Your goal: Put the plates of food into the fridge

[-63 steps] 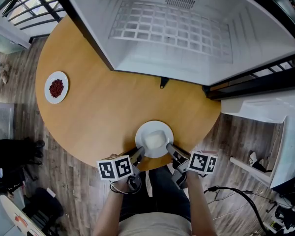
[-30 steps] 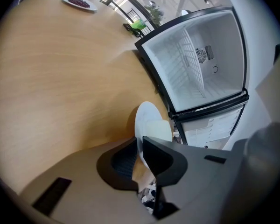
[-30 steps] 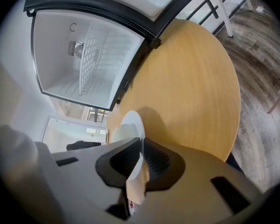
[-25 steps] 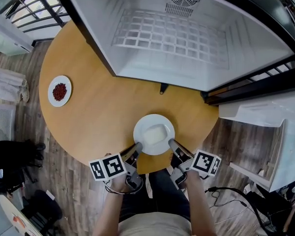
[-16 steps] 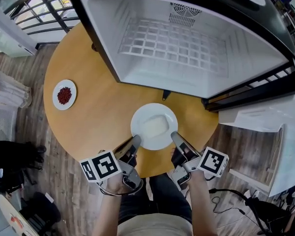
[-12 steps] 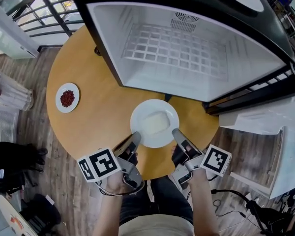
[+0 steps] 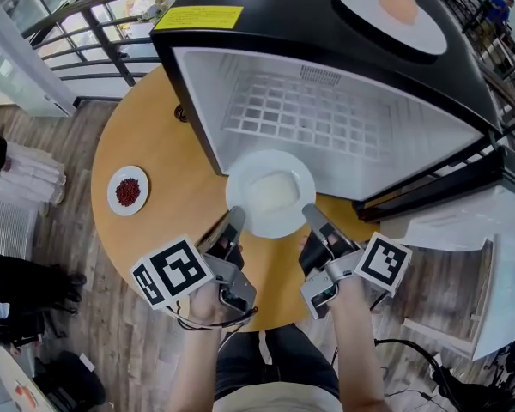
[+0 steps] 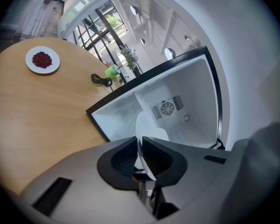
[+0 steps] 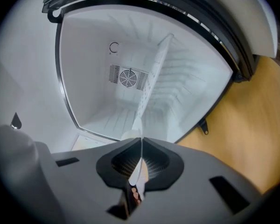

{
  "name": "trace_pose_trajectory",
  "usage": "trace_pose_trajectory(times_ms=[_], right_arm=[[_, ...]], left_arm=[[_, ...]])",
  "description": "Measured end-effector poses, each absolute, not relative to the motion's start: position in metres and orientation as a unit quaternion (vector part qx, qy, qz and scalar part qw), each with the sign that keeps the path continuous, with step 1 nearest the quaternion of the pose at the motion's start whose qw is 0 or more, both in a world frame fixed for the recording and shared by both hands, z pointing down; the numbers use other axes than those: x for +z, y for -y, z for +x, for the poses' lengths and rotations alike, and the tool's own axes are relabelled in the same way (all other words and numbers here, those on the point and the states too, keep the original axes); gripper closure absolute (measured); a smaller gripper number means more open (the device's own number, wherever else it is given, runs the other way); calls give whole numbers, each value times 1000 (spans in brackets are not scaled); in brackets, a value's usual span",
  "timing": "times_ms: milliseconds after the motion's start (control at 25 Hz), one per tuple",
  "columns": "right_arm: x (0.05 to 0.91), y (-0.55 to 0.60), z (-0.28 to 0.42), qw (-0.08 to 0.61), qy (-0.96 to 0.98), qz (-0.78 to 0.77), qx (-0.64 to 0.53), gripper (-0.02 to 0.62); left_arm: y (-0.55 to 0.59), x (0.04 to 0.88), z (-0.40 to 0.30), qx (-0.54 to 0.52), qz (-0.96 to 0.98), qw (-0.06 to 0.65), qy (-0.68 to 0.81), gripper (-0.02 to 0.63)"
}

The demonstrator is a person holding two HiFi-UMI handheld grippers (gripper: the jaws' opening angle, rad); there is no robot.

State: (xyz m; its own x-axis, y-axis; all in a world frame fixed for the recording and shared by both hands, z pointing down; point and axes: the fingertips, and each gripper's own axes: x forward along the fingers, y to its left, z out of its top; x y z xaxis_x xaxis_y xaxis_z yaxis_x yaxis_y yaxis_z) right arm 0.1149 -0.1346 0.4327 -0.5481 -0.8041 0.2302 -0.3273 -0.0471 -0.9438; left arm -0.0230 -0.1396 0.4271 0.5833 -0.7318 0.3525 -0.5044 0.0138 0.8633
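At the mouth of the open black fridge with a white-lined interior (image 7: 275,7), the carry was under way. Its cavity stood empty over a white wire shelf (image 7: 309,114), and a large white plate bearing one round orange item (image 7: 393,11) sat on its top. Below it, the round wooden table (image 7: 163,221) carried a small black cable near the fridge's left corner. The white round plate with a pale mound of food (image 7: 270,193), which a second earlier lay low over the table's near edge, had been raised and carried forward, and was seen overlapping the fridge's lower lip. The left gripper (image 7: 233,221) was clamped on the plate's near-left rim, with the rim showing edge-on between its closed pads in the left gripper view. The right gripper (image 7: 312,217) was clamped on the near-right rim. Its jaws had just been closing further on the thin edge, which showed between them in the right gripper view. The small white plate of red food (image 7: 128,190) remained on the table's left side, well apart from both grippers. Judgement: the lift was complete and the plate appeared level. Insertion onto the shelf was outstanding, and the second plate had yet to be fetched.
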Motion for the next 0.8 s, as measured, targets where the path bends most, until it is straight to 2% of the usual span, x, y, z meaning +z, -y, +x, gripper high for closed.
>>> trace_pose_trajectory(times_ms=[240,800], right_arm=[[402,181,119,208,-669,-445,-558,574],[392,239,130,284,-640,-487,-522,572]], left_arm=[[184,399,-21,-131,698,536,456,569],[245,389,-11,-158,689,493,507,569]])
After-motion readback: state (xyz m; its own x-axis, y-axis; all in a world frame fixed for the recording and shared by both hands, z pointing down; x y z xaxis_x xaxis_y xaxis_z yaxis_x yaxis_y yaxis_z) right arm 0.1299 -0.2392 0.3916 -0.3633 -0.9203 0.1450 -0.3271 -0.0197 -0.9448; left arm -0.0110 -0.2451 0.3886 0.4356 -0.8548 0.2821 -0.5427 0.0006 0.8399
